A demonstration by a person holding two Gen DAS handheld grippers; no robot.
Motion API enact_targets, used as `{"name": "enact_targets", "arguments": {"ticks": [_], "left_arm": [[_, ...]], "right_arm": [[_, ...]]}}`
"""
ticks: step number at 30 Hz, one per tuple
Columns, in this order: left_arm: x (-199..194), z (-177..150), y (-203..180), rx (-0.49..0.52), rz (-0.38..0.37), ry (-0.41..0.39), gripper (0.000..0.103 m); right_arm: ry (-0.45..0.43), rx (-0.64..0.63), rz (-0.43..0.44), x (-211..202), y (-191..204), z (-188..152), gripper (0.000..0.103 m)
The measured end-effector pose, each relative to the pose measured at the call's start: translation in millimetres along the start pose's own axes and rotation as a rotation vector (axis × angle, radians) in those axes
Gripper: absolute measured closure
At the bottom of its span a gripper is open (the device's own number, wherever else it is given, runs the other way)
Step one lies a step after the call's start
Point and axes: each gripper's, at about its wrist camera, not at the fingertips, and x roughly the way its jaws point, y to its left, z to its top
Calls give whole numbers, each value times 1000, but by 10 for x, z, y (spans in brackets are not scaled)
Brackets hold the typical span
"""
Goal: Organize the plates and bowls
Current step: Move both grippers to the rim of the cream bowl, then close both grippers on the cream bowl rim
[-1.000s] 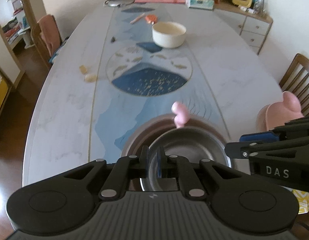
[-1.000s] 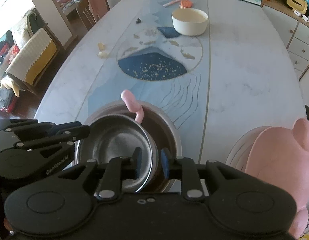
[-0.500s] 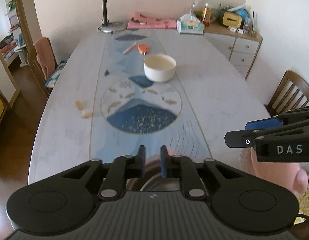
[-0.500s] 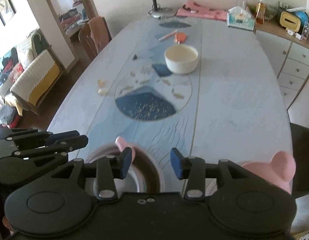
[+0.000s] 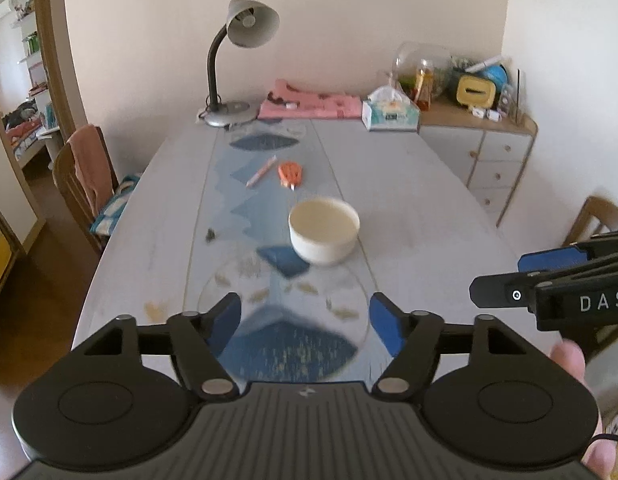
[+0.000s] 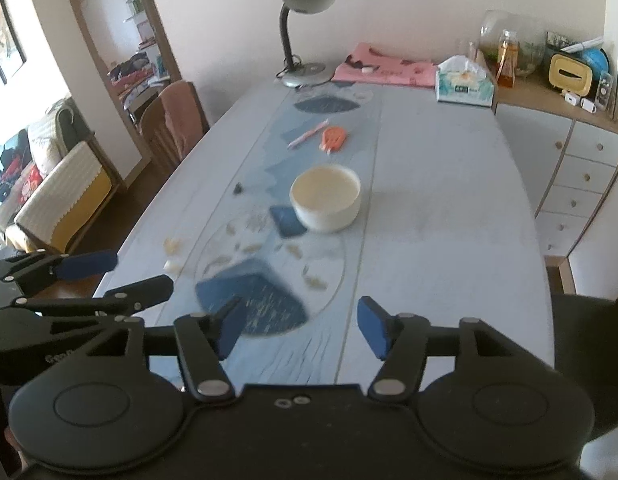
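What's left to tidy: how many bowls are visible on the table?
1: a cream bowl mid-table, beyond both open grippers. Others may sit below the views.

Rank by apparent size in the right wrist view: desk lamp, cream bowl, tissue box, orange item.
1. desk lamp
2. cream bowl, nearer the camera, so flattered
3. tissue box, close to the bowl; farther away, so this order is unsure
4. orange item

A dining room with a long table in soft daylight

Cream walls [image 5: 349, 20] meet a brown wooden floor [image 6: 121, 208]. A grey desk lamp [image 5: 237, 60] stands at the table's [image 5: 409, 208] far end, a drawer cabinet [image 6: 581, 184] right, a wooden chair [image 5: 83, 184] left.
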Motion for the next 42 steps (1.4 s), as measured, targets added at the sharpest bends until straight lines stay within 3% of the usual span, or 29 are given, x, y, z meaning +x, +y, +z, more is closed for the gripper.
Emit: {"name": "enact_targets", "arguments": {"ticks": [12, 19, 25, 37, 42], "left_arm": [[820, 634, 11, -59, -4, 0, 24], [1431, 882, -2, -39, 22, 40, 24], [2020, 965, 68, -69, 24, 136, 24], [2764, 1010, 268, -110, 66, 236, 24], [2944, 978, 254, -108, 58, 278, 39]], "right_arm": [[-13, -27, 8, 608, -466, 674, 8], [22, 5, 3, 1146, -718, 964, 7], [83, 61, -3, 1673, -899, 1075, 7], [160, 64, -22, 2339, -928, 1116, 23], [187, 61, -25, 2517, -937, 1132, 31]]}}
